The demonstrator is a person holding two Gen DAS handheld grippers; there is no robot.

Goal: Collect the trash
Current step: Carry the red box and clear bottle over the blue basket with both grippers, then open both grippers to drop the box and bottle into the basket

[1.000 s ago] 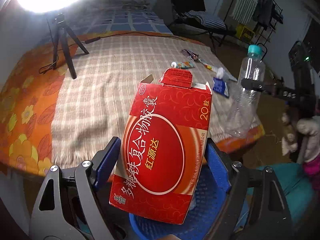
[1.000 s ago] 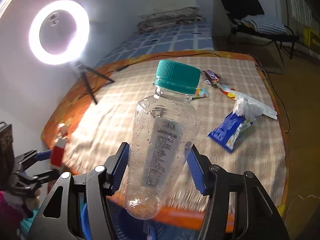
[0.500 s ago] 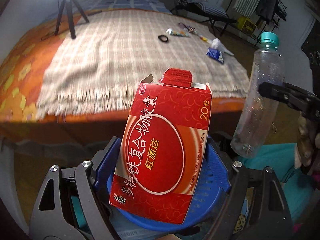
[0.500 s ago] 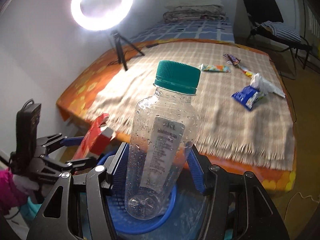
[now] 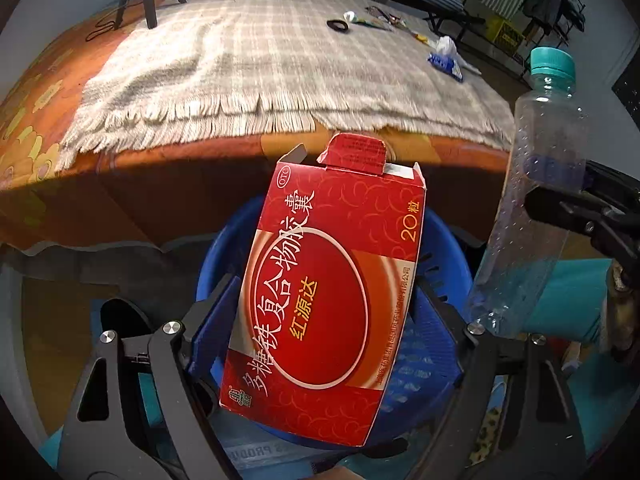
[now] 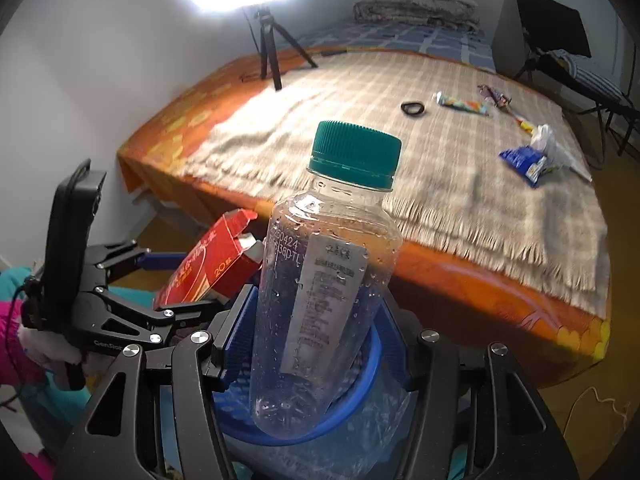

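left gripper (image 5: 324, 320) is clamped across the flat sides of a red cardboard medicine carton with gold lettering and a round dark-red panel (image 5: 332, 292); its blue pads press both long edges, the carton stands tilted, and its top flap is open. right gripper (image 6: 316, 336) is clamped on a clear plastic bottle with a teal screw cap (image 6: 324, 280) — pads on the lower body, cap upward, droplets on the inner wall, a white label facing the camera.

both items are held above a round blue perforated plastic basket (image 5: 444, 248), which sits on the floor just in front of the bed edge. from the right wrist view the bottle base is over the basket rim (image 6: 360, 396), with the carton beside it at left.

behind, a beige checked fringed blanket (image 5: 248, 68) covers a bed with an orange floral sheet (image 5: 36, 112). lying on the blanket, well apart from the basket: a blue snack wrapper (image 6: 524, 160) touching a crumpled white plastic bag (image 6: 552, 144), a black hair tie (image 6: 413, 108), a colourful tube (image 6: 464, 104), and further small wrappers near the far edge, too small to identify. a ring light on a black tripod (image 6: 268, 52) stands on the bed's far corner.

a pink sleeve (image 6: 12, 340) shows at the left hand.
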